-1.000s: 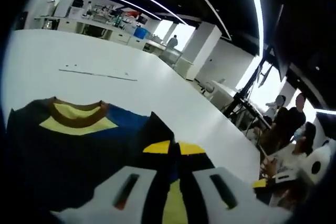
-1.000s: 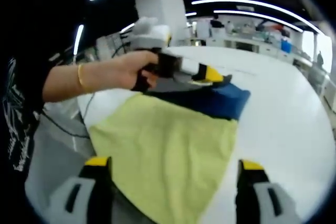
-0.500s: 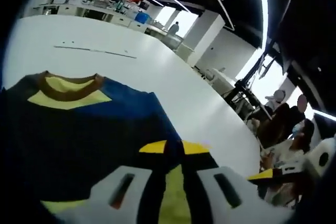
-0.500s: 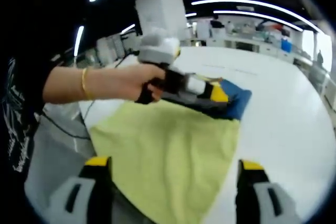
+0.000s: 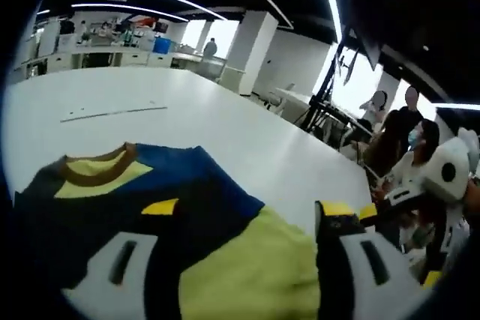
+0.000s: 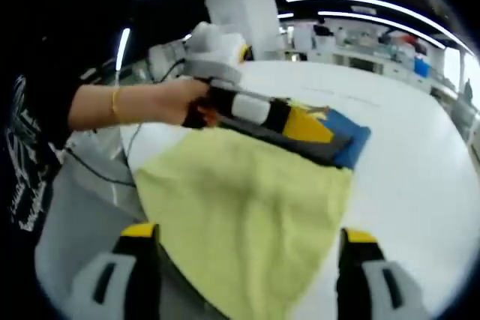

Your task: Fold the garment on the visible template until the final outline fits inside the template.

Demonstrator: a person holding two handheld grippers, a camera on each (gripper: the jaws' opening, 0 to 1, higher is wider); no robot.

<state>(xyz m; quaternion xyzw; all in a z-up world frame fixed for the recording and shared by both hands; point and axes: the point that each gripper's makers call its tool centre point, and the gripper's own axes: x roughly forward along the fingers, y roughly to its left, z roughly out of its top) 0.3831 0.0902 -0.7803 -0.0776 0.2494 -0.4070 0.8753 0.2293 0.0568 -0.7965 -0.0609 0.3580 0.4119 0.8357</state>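
The left gripper [image 5: 244, 241], white-bodied with yellow-tipped black jaws, has them spread wide; in the right gripper view a bare hand [image 6: 176, 100] at ten o'clock holds it. The matching right gripper [image 6: 244, 256] stands equally wide.

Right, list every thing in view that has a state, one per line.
Shirt: lying flat on the white table, collar facing up, part folded, yellow side showing.
Left gripper: jaws open, over the shirt.
Right gripper: jaws open, holding nothing.
Hand: wrapped around the left gripper's handle.
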